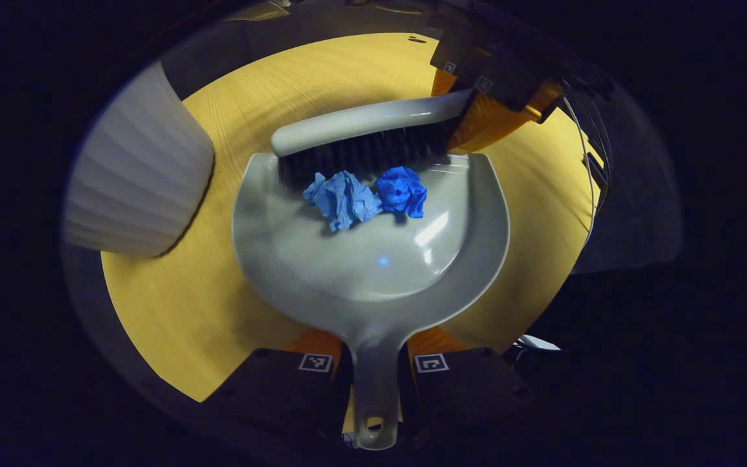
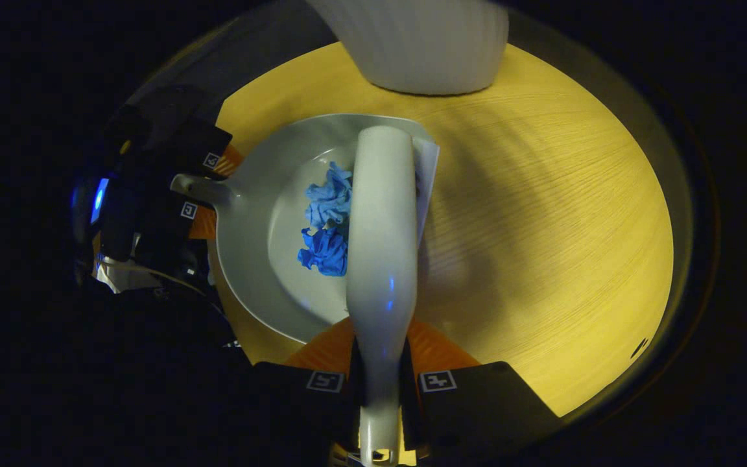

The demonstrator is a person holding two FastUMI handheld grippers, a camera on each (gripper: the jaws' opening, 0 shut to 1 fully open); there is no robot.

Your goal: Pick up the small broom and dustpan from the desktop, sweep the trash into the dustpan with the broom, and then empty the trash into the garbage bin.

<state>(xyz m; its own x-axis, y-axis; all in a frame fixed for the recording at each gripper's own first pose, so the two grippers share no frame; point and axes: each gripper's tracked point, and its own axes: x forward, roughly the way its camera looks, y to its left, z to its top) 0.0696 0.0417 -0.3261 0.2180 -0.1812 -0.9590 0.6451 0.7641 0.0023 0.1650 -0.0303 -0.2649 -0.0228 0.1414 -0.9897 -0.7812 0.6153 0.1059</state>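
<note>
Left gripper view, near to far: the left gripper (image 1: 373, 383) is clamping the grey dustpan (image 1: 373, 259) by its handle, both fingers pressing on it from either side. The pan is lying flat on the yellow wooden desktop (image 1: 172, 305). Two crumpled blue paper wads (image 1: 364, 196) are sitting inside the pan, near its open lip. Just beyond them, the small broom (image 1: 367, 133) is standing with its black bristles at the lip, touching the wads. The right gripper (image 1: 477, 97) is holding the broom's handle at the upper right. A white ribbed garbage bin (image 1: 140, 168) is standing on the desktop at the left, near the pan but apart from it.

Right gripper view: the right gripper's fingers are closing on the broom's handle, the broom's grey back running forward over the pan's lip. The wads are lying just left of it, and the bin is standing beyond.
</note>
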